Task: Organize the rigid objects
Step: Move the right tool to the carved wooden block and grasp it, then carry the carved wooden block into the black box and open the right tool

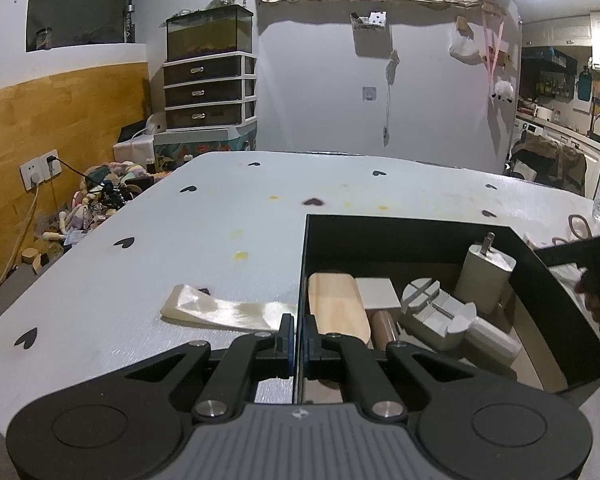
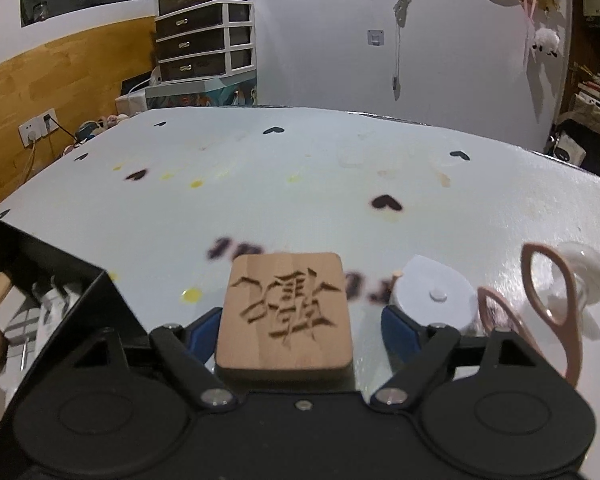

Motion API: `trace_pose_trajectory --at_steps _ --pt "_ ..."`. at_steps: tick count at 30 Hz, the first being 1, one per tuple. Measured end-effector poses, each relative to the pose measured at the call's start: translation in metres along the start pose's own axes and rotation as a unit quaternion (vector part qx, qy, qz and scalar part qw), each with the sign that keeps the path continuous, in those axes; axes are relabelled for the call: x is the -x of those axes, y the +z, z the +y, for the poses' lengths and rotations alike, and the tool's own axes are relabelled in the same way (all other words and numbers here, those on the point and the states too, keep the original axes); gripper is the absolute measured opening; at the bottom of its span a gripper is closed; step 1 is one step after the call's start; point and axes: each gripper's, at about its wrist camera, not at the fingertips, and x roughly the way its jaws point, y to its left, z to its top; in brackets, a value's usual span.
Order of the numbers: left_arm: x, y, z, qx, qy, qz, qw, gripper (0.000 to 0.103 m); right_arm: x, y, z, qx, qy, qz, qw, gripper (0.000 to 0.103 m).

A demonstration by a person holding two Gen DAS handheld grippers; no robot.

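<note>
My left gripper (image 1: 298, 334) is shut on the left wall of a black box (image 1: 302, 280), pinching its rim. Inside the box lie a wooden paddle (image 1: 338, 306), a white square tile (image 1: 376, 294), a grey slotted tool (image 1: 436, 312) and a white plug adapter (image 1: 484, 276). My right gripper (image 2: 300, 328) is open around a carved wooden square block (image 2: 286, 312) that rests on the table between the jaws, which stand wide of its sides. The box corner (image 2: 60, 264) shows at the left of the right wrist view.
A cream folded strip (image 1: 220, 310) lies on the table left of the box. Right of the block sit a white round tape-like disc (image 2: 434, 296), pink-handled scissors (image 2: 540, 312) and a white suction knob (image 2: 584, 276). The white table (image 2: 300, 168) has heart marks.
</note>
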Motion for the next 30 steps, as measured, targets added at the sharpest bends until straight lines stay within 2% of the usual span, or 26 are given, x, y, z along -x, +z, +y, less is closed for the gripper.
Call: trace_pose_trajectory --at_steps 2,5,15,19,23,26,28,30 --pt "0.002 -0.001 0.0 -0.001 0.001 0.002 1.0 0.003 0.0 -0.001 0.0 0.003 -0.001 -0.008 1.0 0.08" --pt "0.006 -0.003 -0.001 0.0 0.003 0.003 1.0 0.003 0.004 -0.005 -0.001 0.011 -0.006 -0.019 1.0 0.066" --pt "0.013 -0.006 -0.001 0.002 0.005 -0.003 1.0 0.003 0.026 -0.01 -0.009 -0.029 -0.007 -0.008 1.0 0.065" --pt "0.013 -0.006 -0.002 0.003 0.005 -0.003 1.0 0.003 0.057 -0.008 -0.012 -0.052 0.008 -0.033 0.998 0.065" --pt "0.014 -0.006 -0.002 0.005 0.002 -0.004 1.0 0.003 0.104 0.004 -0.005 -0.052 0.05 -0.082 0.994 0.065" --pt "0.013 -0.007 -0.001 0.007 0.001 -0.005 1.0 0.003 0.132 0.013 0.016 -0.012 0.118 -0.103 0.988 0.065" --pt "0.013 -0.007 -0.001 0.008 -0.001 -0.006 1.0 0.003 0.139 0.018 0.032 0.024 0.17 -0.096 0.98 0.065" --pt "0.013 -0.007 0.0 0.011 -0.004 -0.007 0.9999 0.003 0.137 0.02 0.053 0.066 0.225 -0.068 0.97 0.065"
